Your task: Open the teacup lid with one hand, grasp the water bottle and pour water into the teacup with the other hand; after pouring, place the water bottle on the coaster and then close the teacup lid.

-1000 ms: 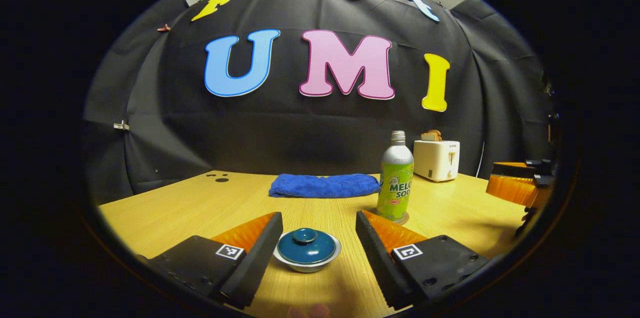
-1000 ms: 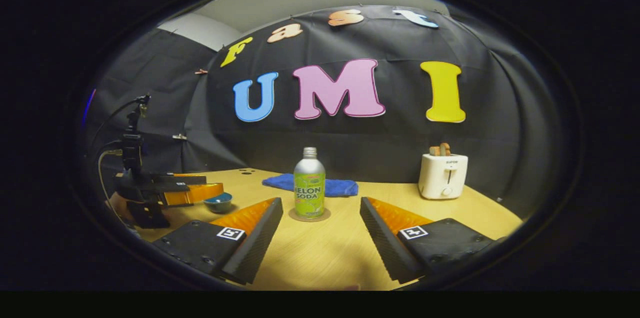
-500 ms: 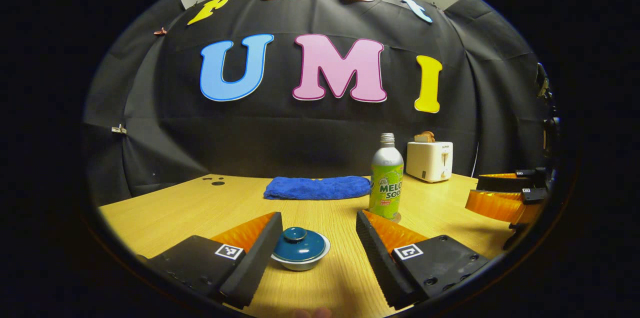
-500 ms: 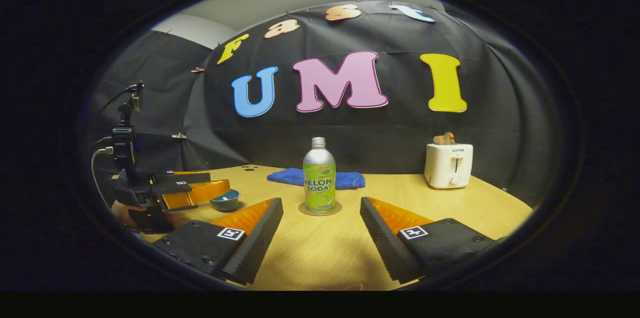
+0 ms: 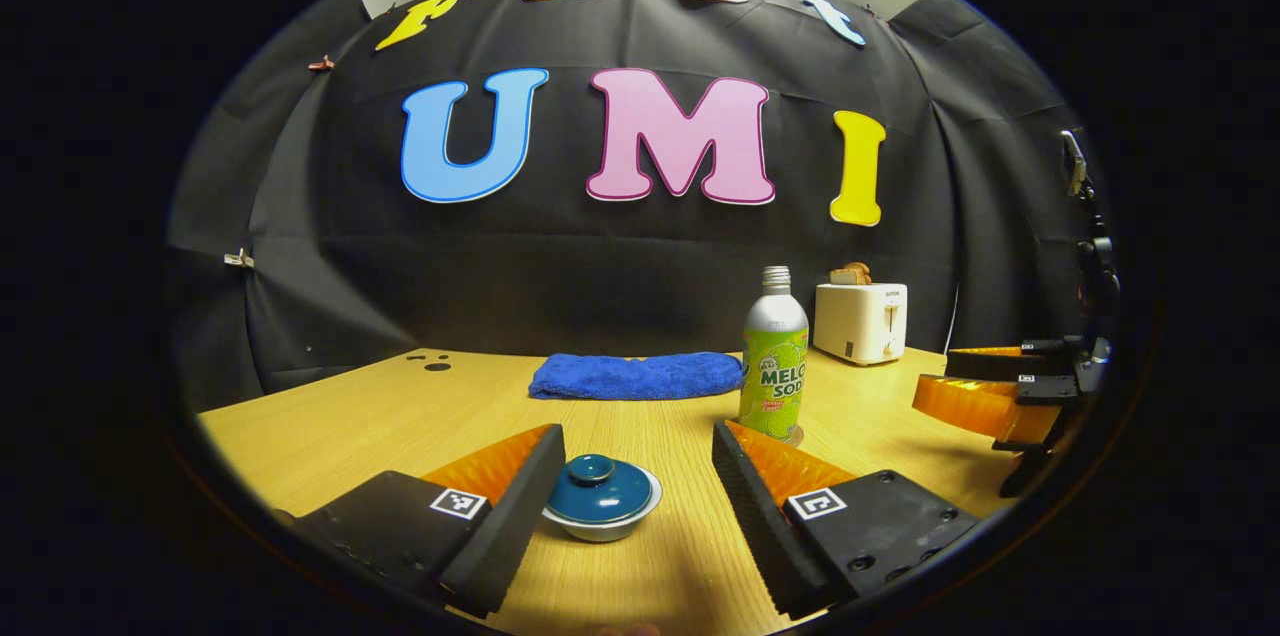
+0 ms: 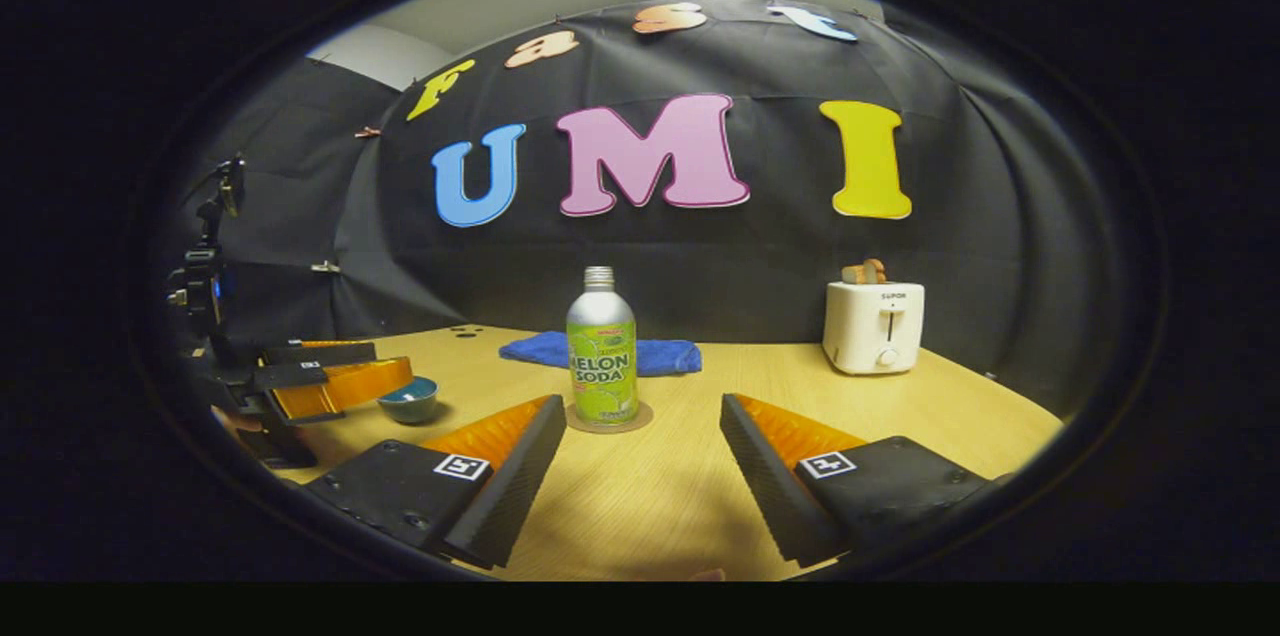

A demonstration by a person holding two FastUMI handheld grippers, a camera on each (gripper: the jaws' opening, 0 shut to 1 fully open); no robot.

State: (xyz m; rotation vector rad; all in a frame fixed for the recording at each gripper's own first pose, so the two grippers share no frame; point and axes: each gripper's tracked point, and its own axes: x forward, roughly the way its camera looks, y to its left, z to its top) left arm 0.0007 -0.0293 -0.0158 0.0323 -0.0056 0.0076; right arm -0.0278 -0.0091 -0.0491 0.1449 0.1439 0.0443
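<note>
Judged to be the very first step: approach, nothing yet grasped, teacup lid (image 5: 599,483) in place on the teacup (image 5: 603,518). Seen in the left gripper view: left gripper (image 5: 632,476) spread wide and low over the wooden table (image 5: 400,416), holding nothing, with the lidded teacup between its two fingers, close against the left-hand finger (image 5: 520,506) and well apart from the other; whether cup and finger touched could not be told. Seen in the right gripper view: right gripper (image 6: 640,456) likewise wide open and empty, pointed at the water bottle (image 6: 602,351), which stood upright on its round coaster (image 6: 610,419) beyond the fingertips, not yet between them. Farther back on the table: a folded blue cloth (image 6: 600,352) behind the bottle, and a white toaster (image 6: 874,326) off to the right near the wall. Called for next, by this reading: centring the left gripper on the lid's small knob (image 5: 592,465), closing on it and lifting straight up; then bringing the right gripper forward to straddle the bottle's body before closing.
</note>
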